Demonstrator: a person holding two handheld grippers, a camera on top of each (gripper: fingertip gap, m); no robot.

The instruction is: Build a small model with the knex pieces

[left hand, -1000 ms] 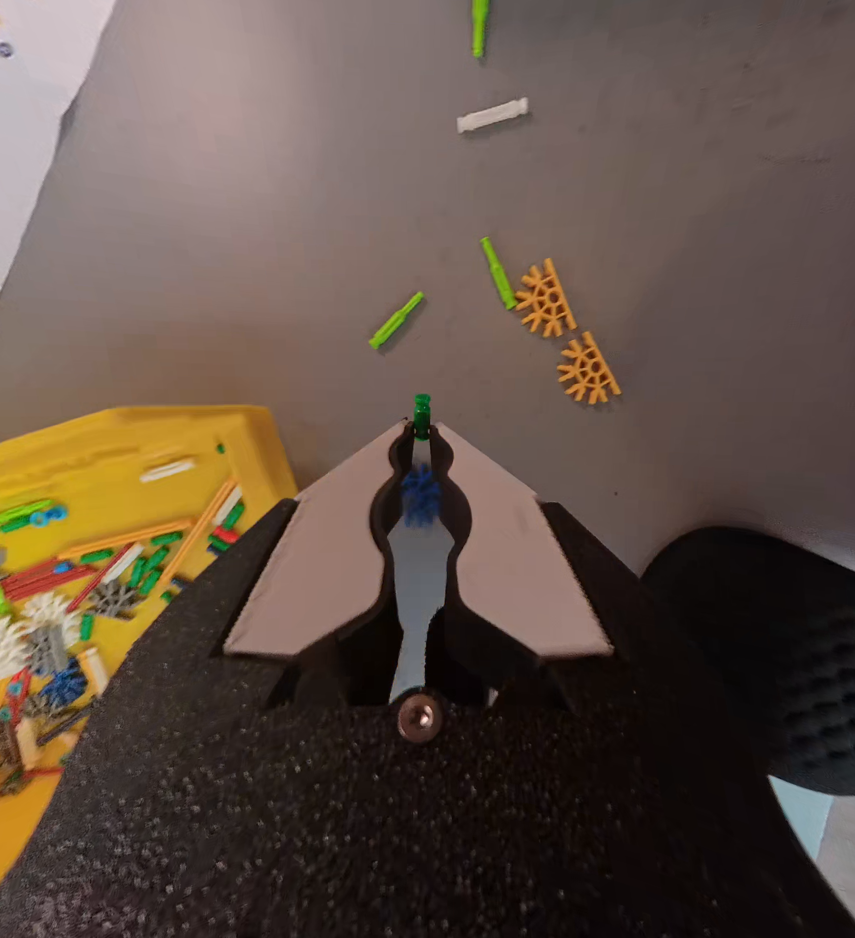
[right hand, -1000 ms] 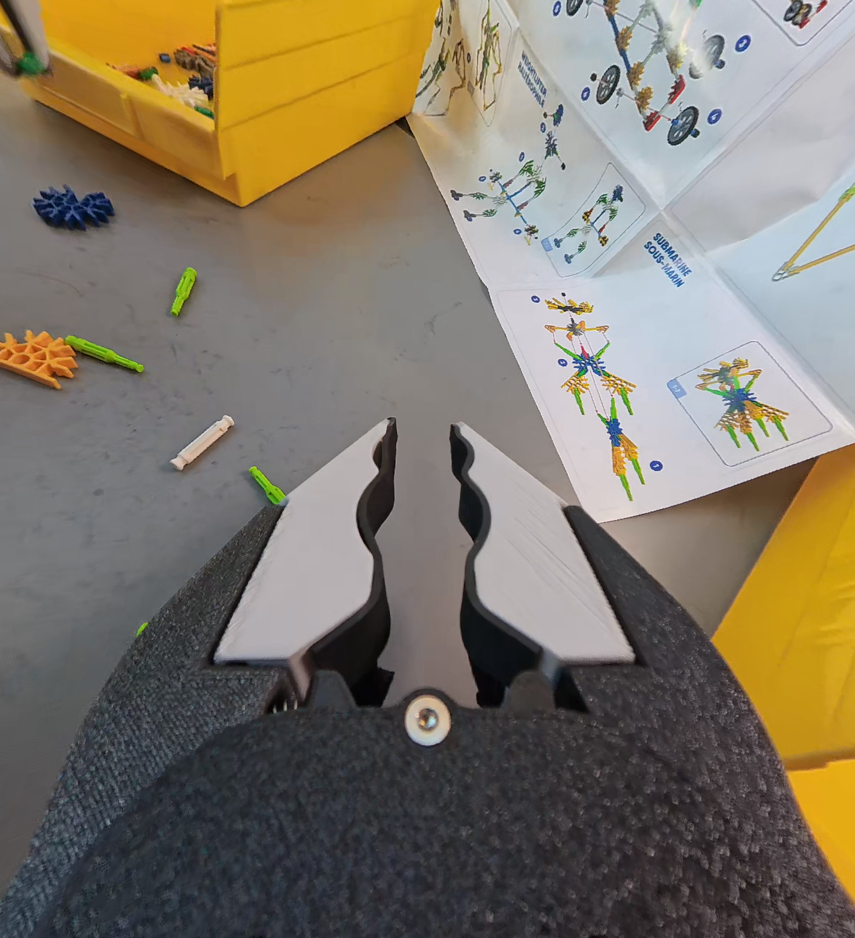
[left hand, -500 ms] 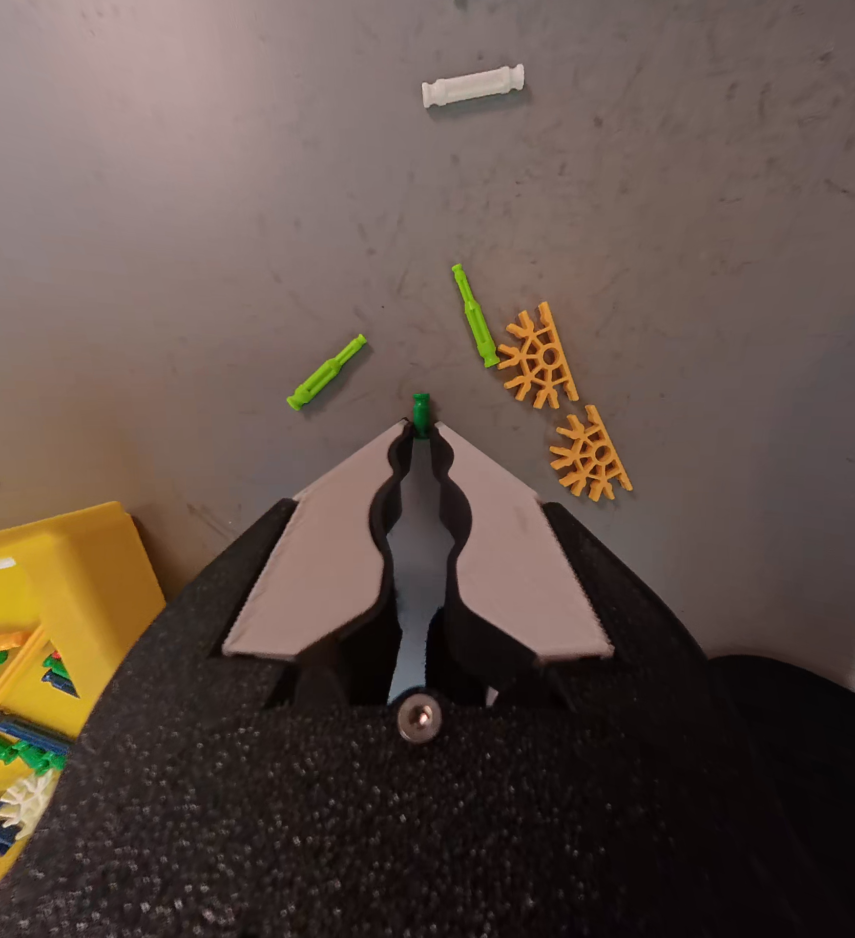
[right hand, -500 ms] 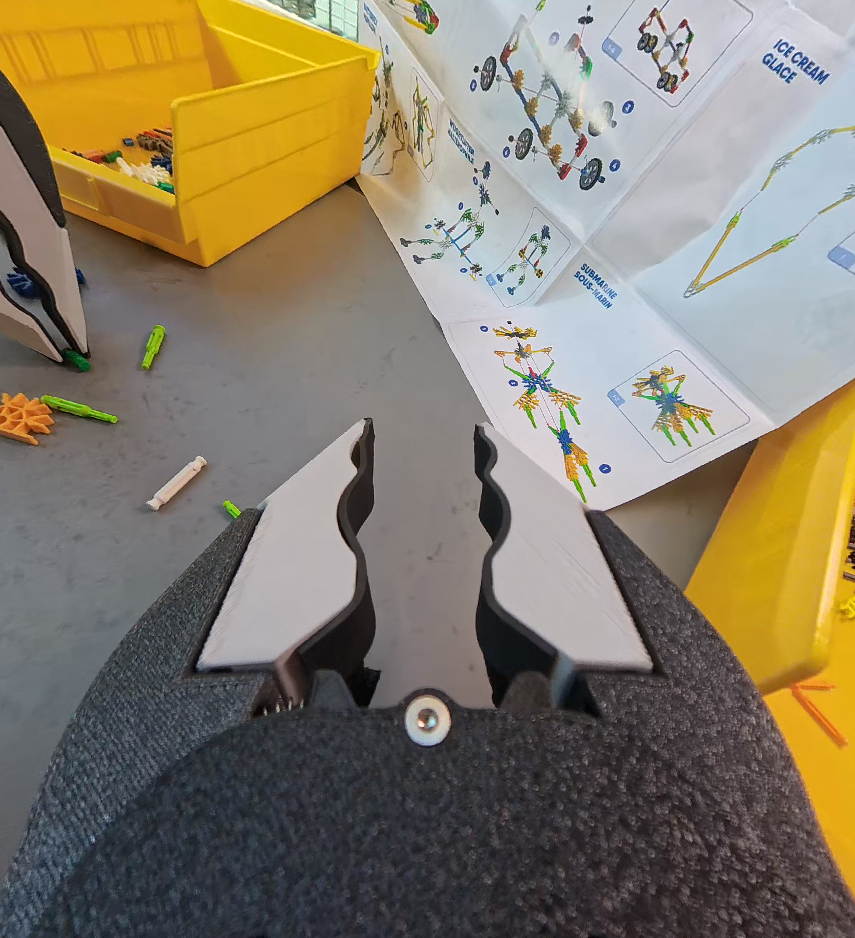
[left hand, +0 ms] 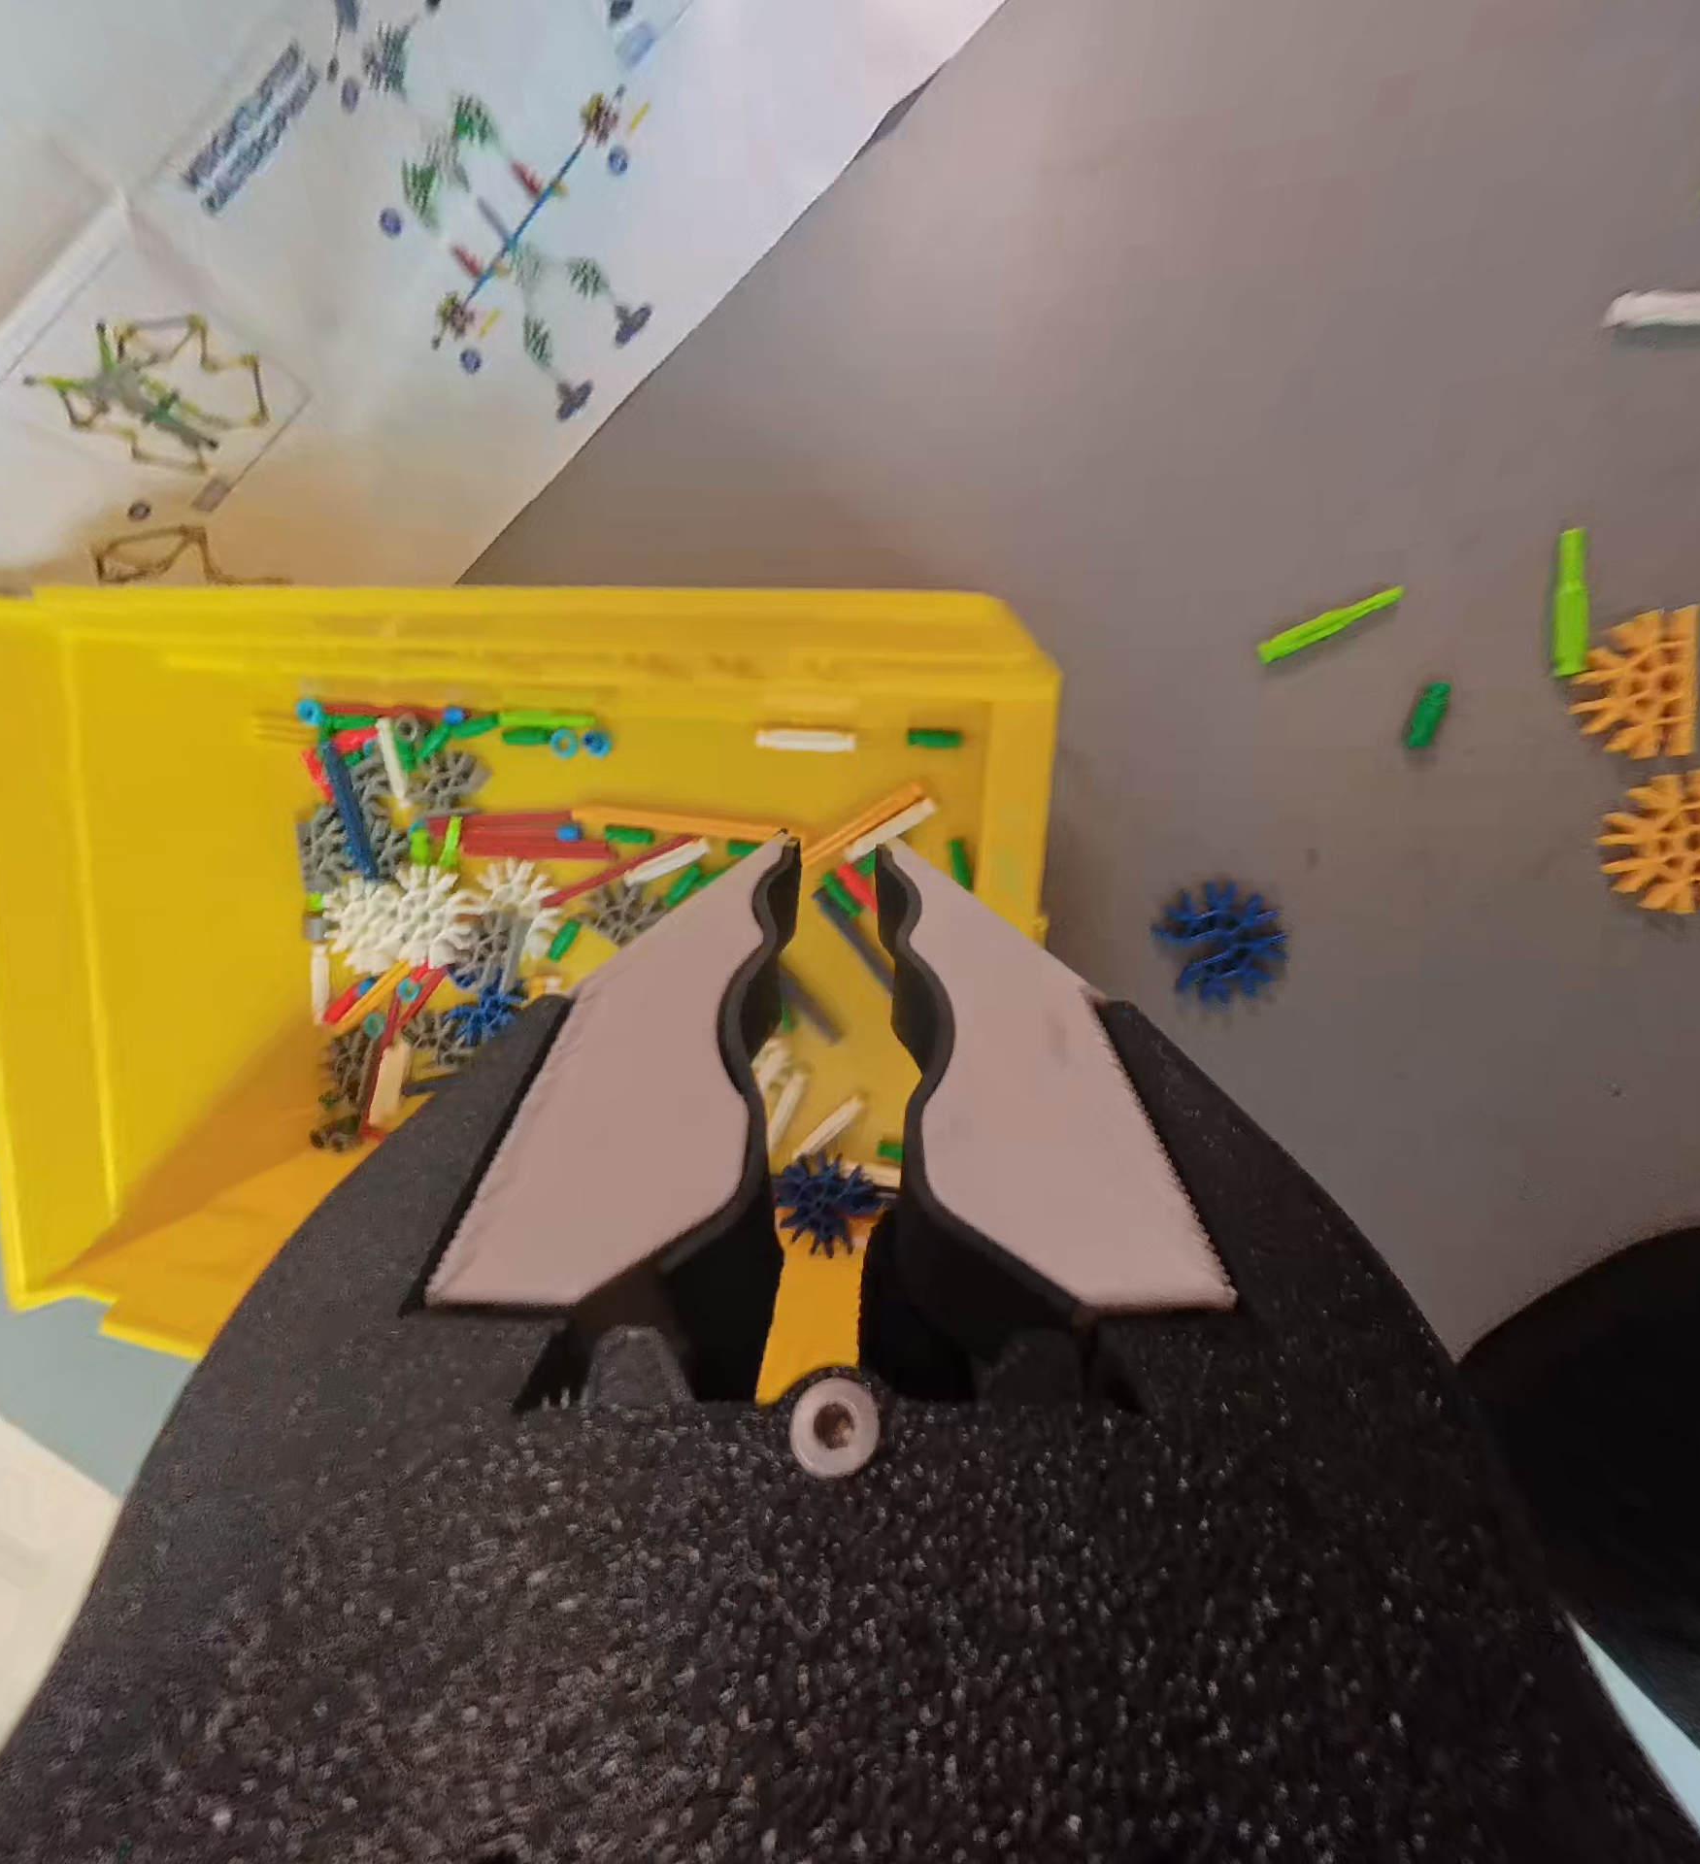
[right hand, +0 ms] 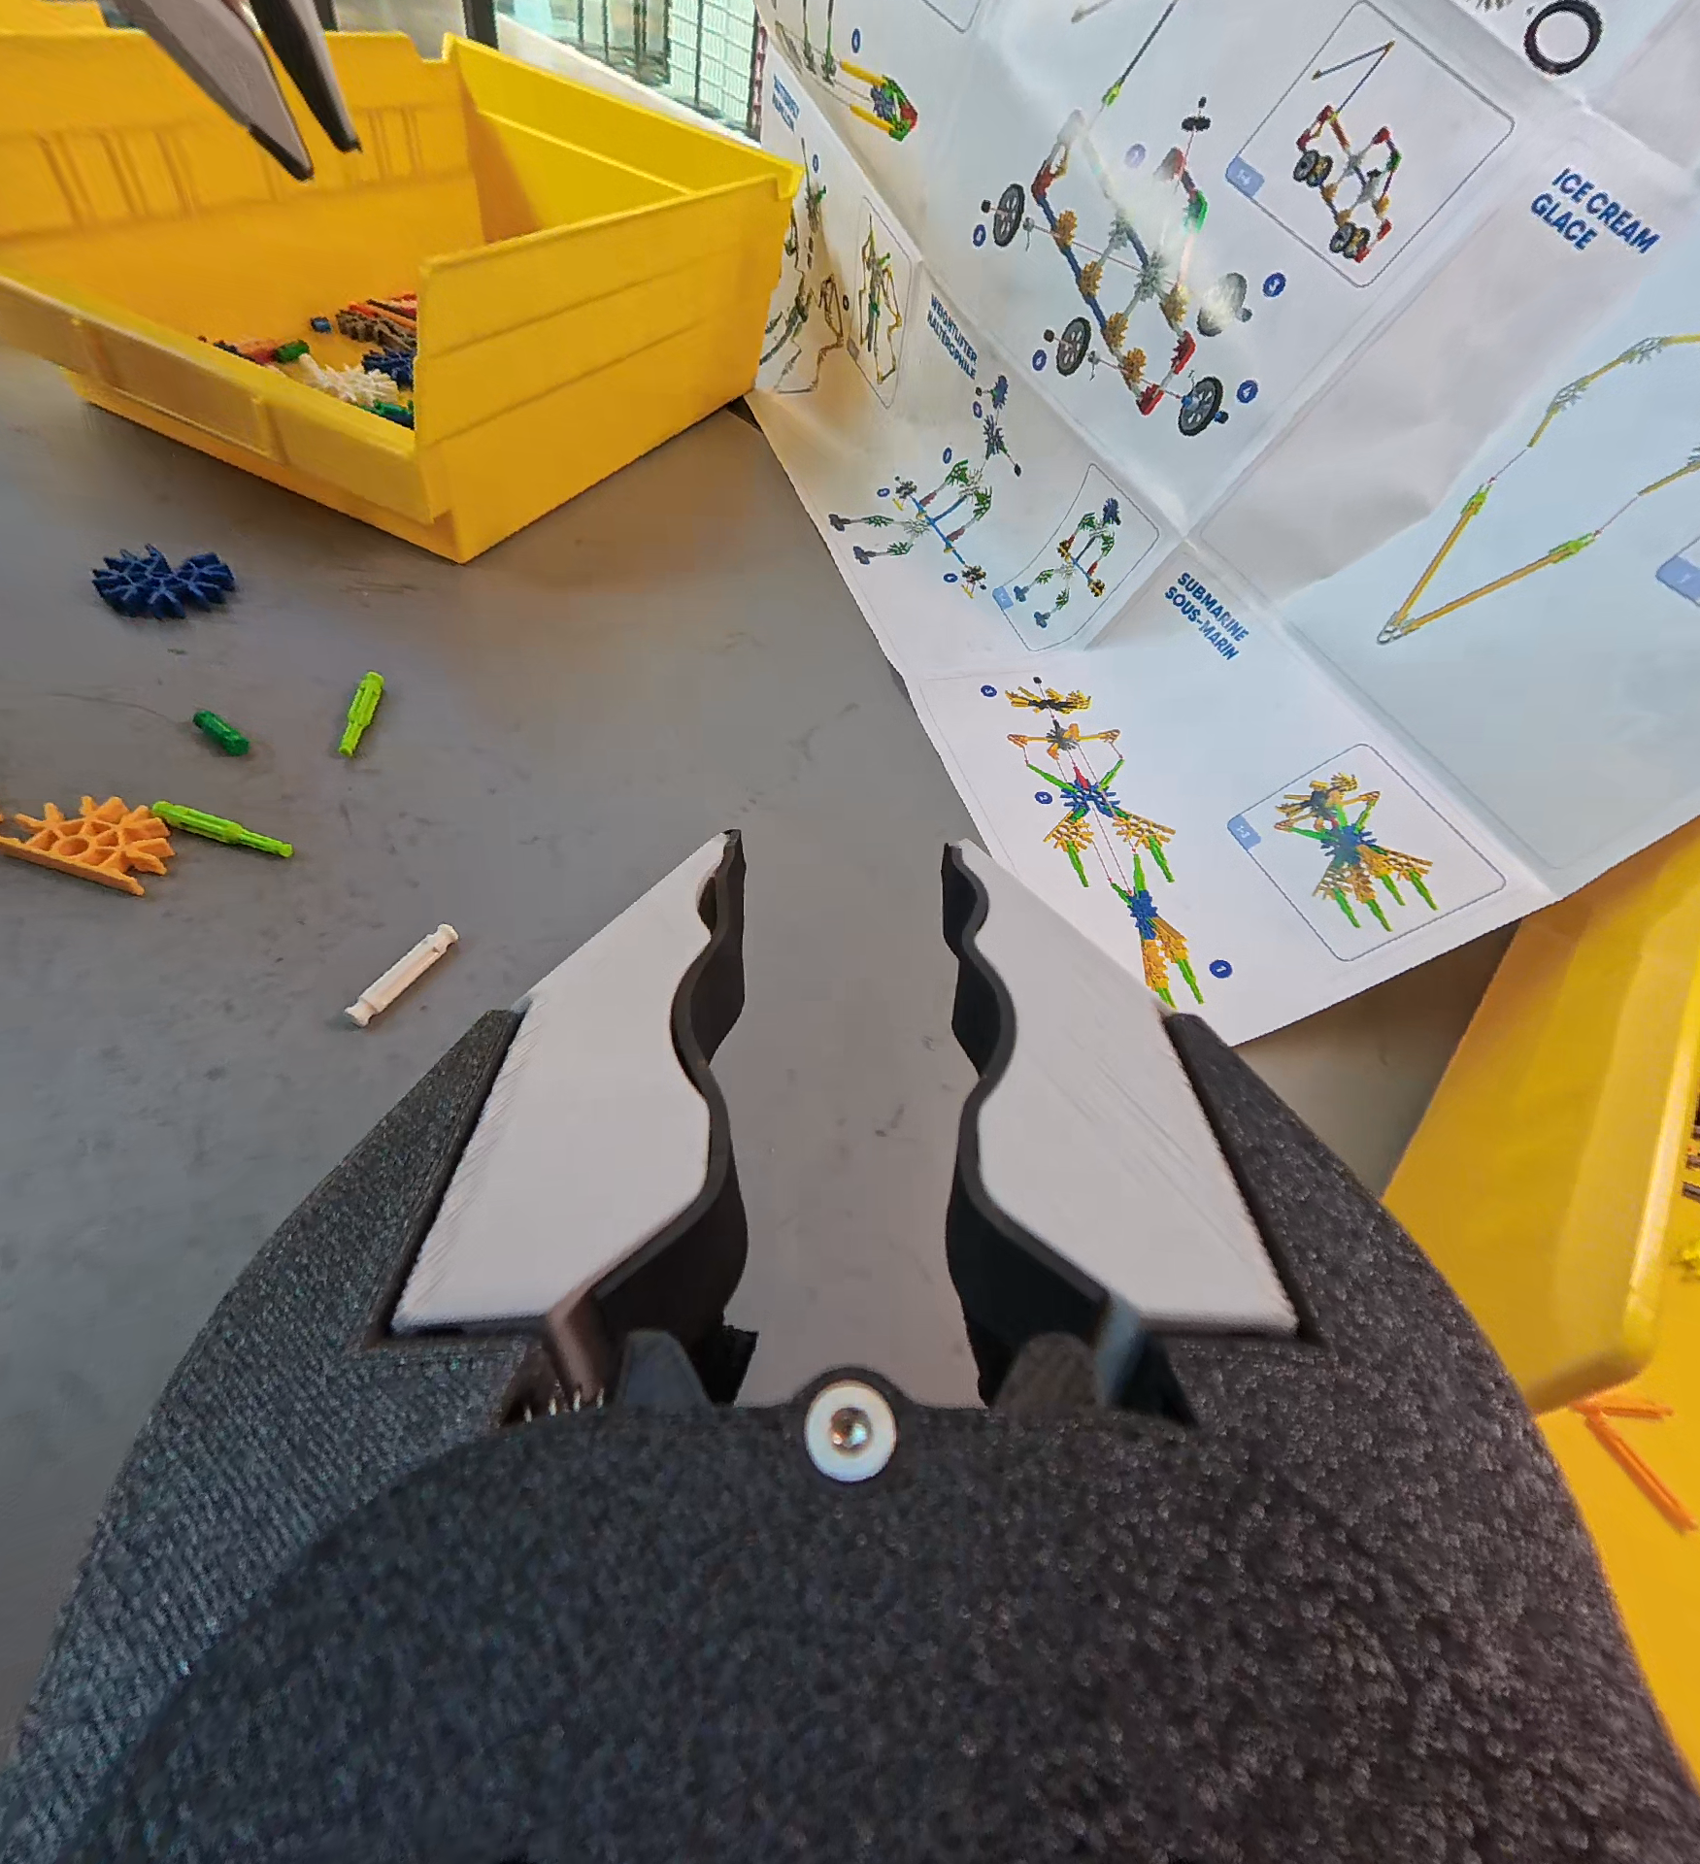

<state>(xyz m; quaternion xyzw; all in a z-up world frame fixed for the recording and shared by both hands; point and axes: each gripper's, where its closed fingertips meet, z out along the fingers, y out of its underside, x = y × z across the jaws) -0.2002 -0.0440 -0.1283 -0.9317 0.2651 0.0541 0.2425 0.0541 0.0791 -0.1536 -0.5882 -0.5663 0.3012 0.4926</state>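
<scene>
Left wrist view: left hand-held gripper (left hand: 833, 857) spread a little, empty, above yellow bin (left hand: 170, 807) of toy pieces; right hand-held gripper (right hand: 840, 857) spread wide over grey tabletop (right hand: 624, 656).

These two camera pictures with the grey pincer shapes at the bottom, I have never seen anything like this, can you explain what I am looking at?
Each picture comes from a camera mounted on a hand-held two-finger gripper, looking forward along its fingers. A person holds one in each hand.

In the left wrist view, the left gripper hangs open and empty above an open yellow plastic bin of mixed coloured construction-toy rods and snowflake-shaped connectors.

In the right wrist view, the right gripper is also open and empty, over a bare grey tabletop.

Loose on that table lie a dark blue snowflake connector, a short dark green rod, several light green rods, a white rod and two orange fan-shaped connectors. A large unfolded white instruction sheet lies to the right, beside a second yellow bin.
</scene>
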